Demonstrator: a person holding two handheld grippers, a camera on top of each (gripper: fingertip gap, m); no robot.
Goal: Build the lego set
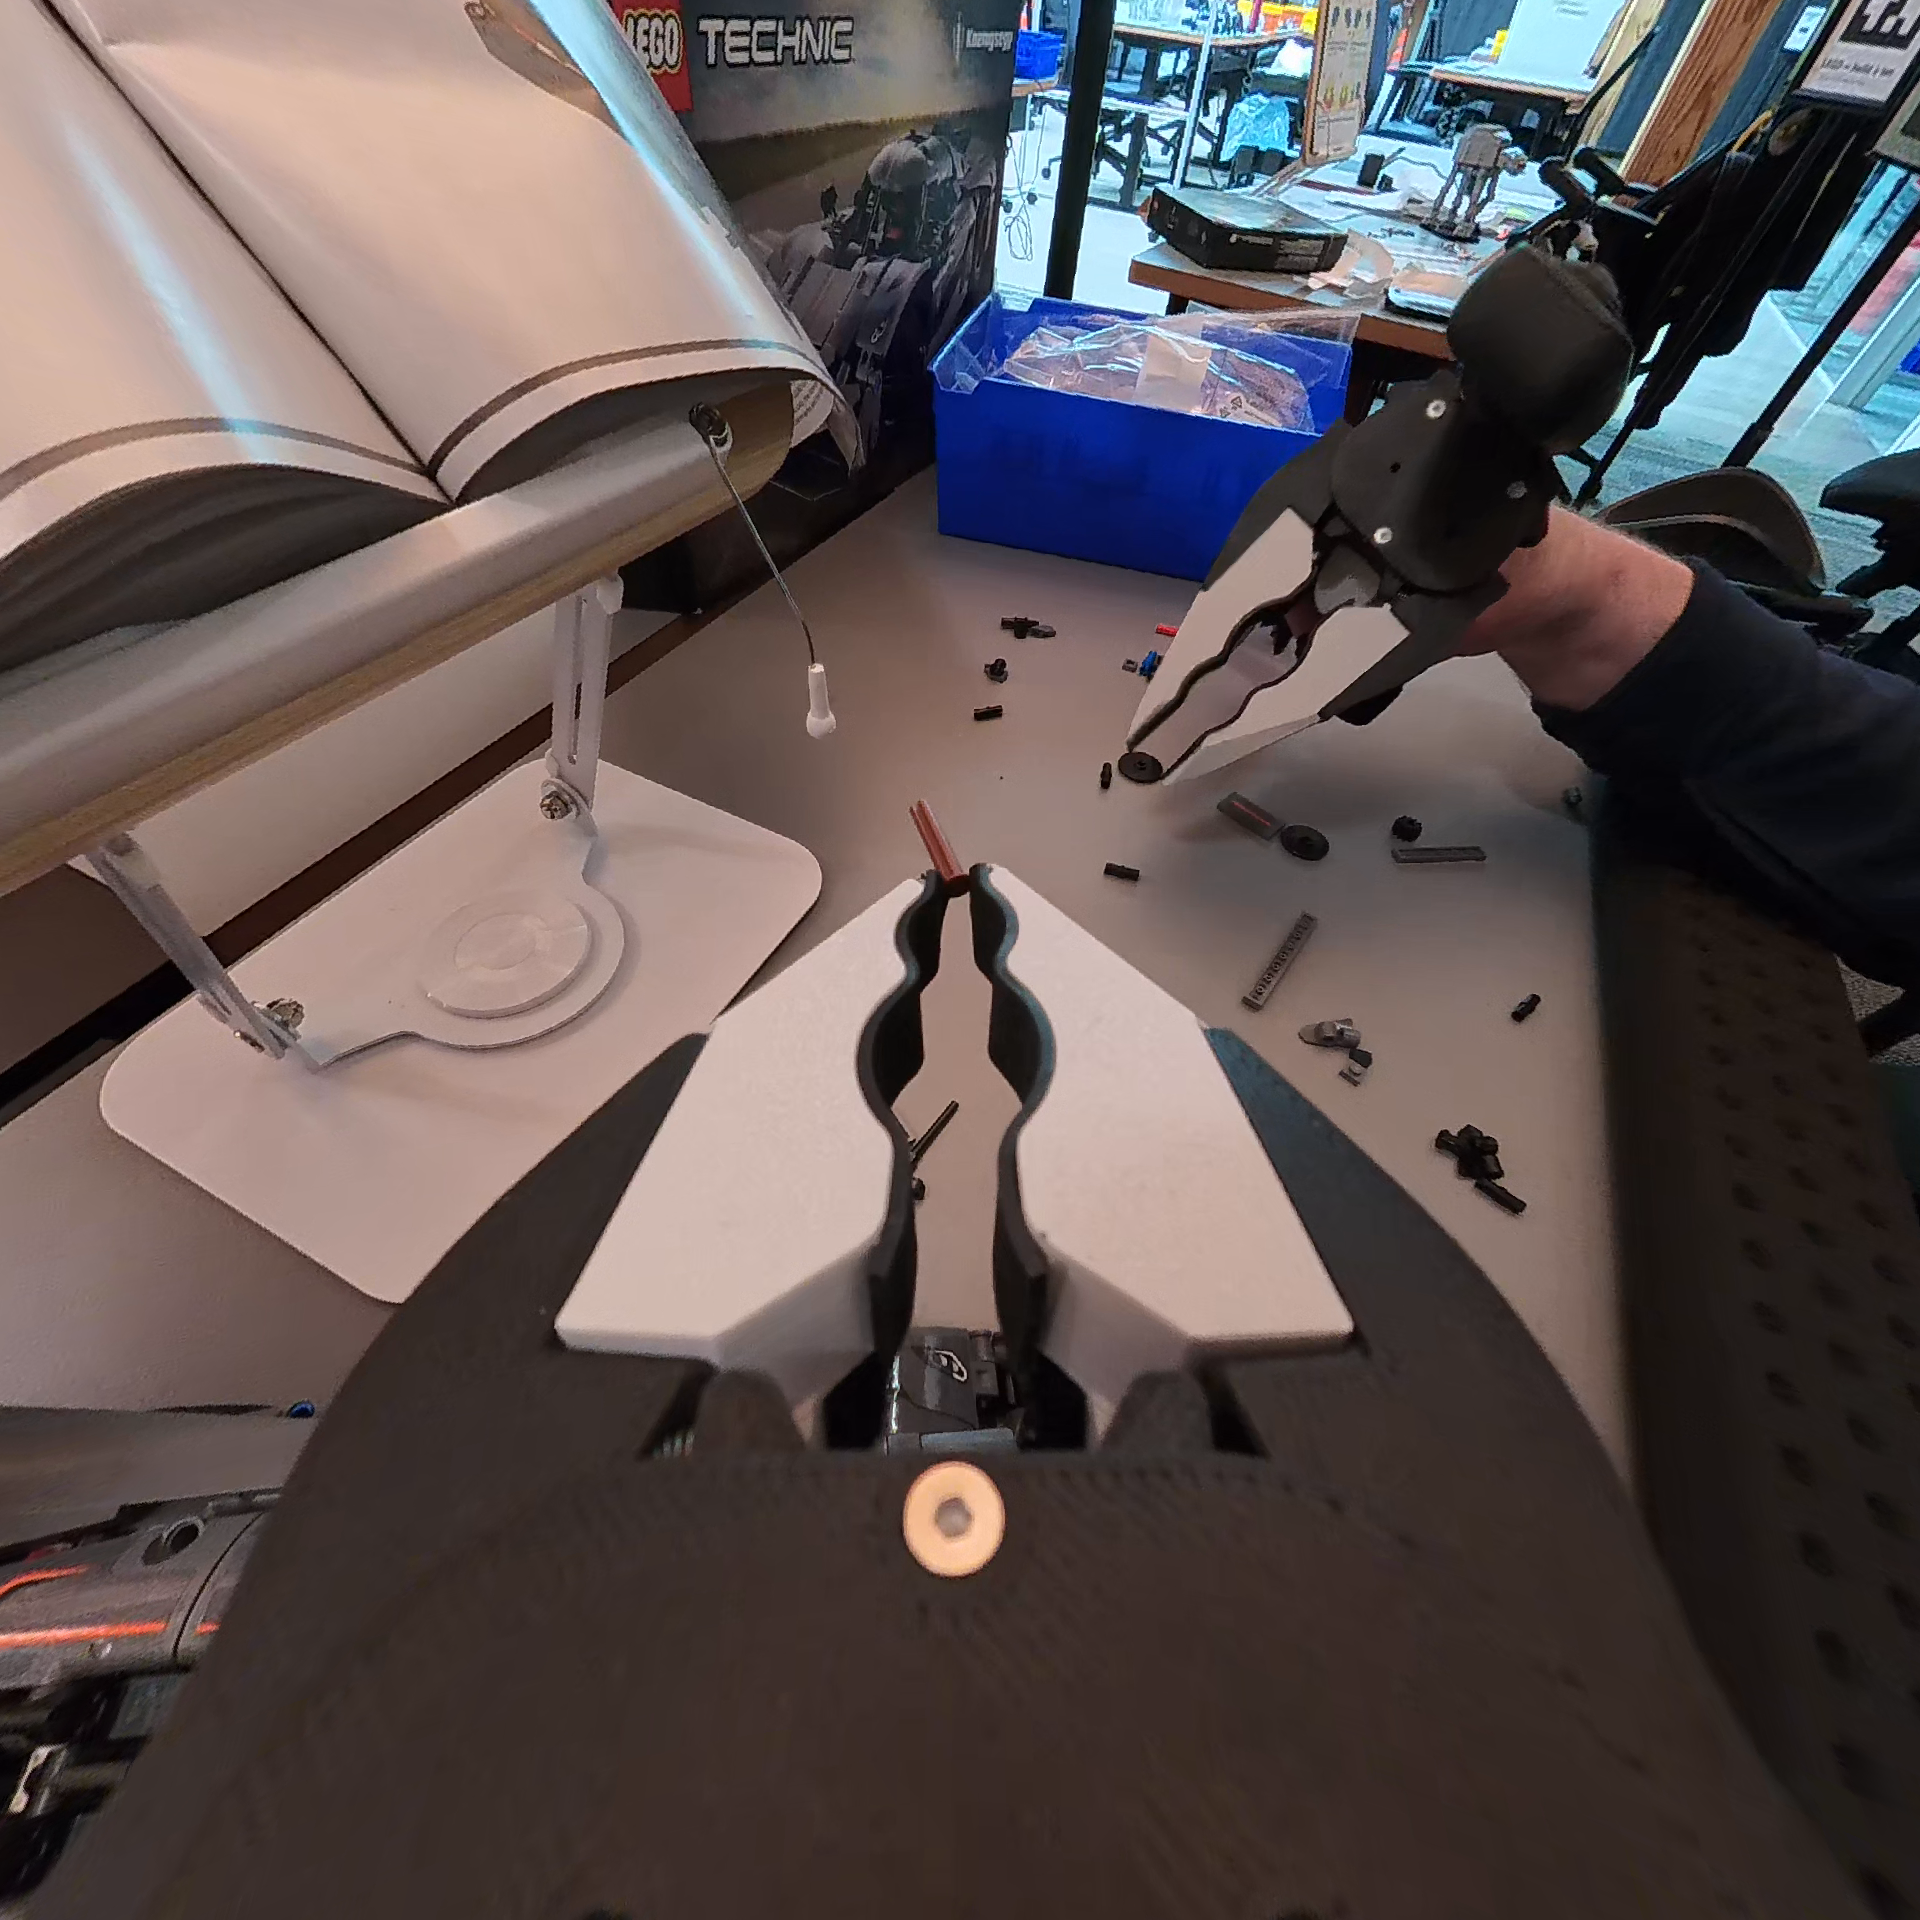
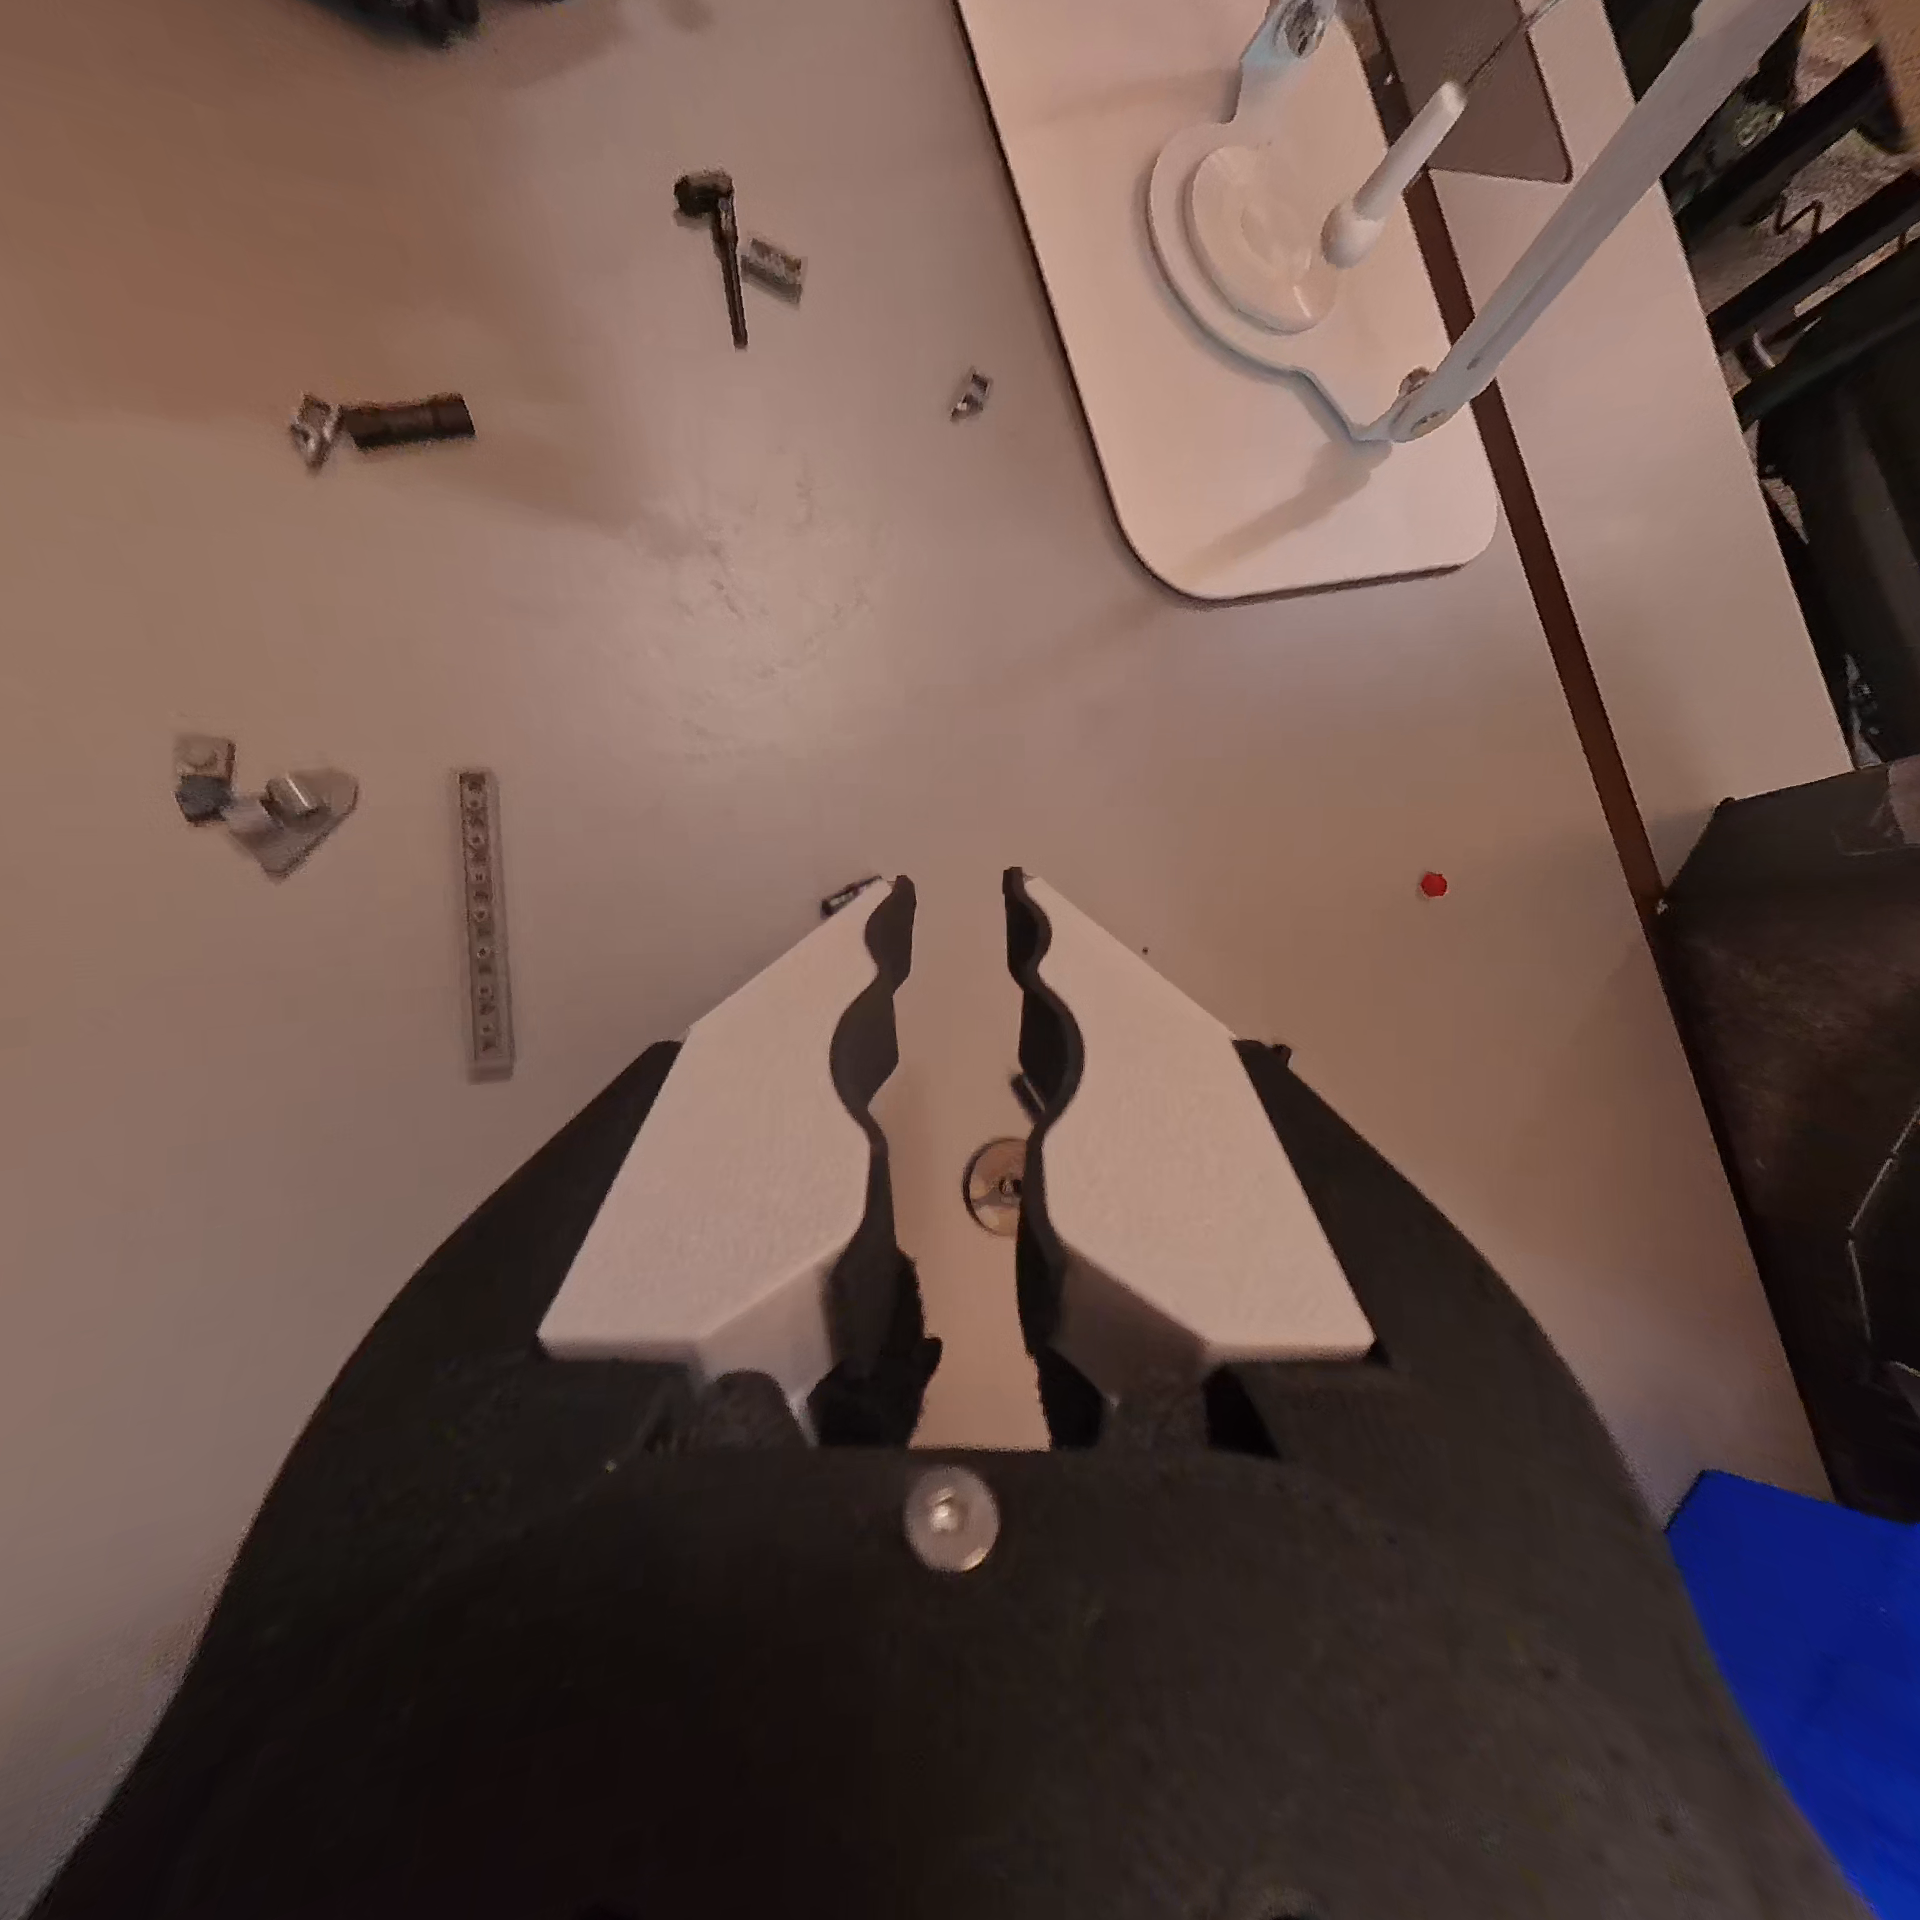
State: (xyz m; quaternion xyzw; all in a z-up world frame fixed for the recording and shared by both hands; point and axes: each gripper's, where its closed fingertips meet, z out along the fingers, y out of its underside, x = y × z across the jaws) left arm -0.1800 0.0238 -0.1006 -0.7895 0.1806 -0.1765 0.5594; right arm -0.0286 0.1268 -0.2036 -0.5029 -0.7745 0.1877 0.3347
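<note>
The left gripper (image 1: 954, 881) pinches a dark red axle (image 1: 928, 834) at its tips above the table (image 1: 1039, 727), so hold it steady while the right gripper (image 1: 1143, 764), farther off with fingers parted, closes squarely on the black round piece (image 1: 1141, 767) beneath its tips.

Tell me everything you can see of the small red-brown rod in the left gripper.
The red-brown rod is a short, thin, straight stick that looks like plastic, dark red-brown in colour. The left gripper is shut on its lower end, pinching it at the very fingertips. The rest juts out past the tips, tilted up and to the left in the left wrist view, held in the air above the grey table. Nothing else touches it. Its cross-section is too small to make out.
</note>
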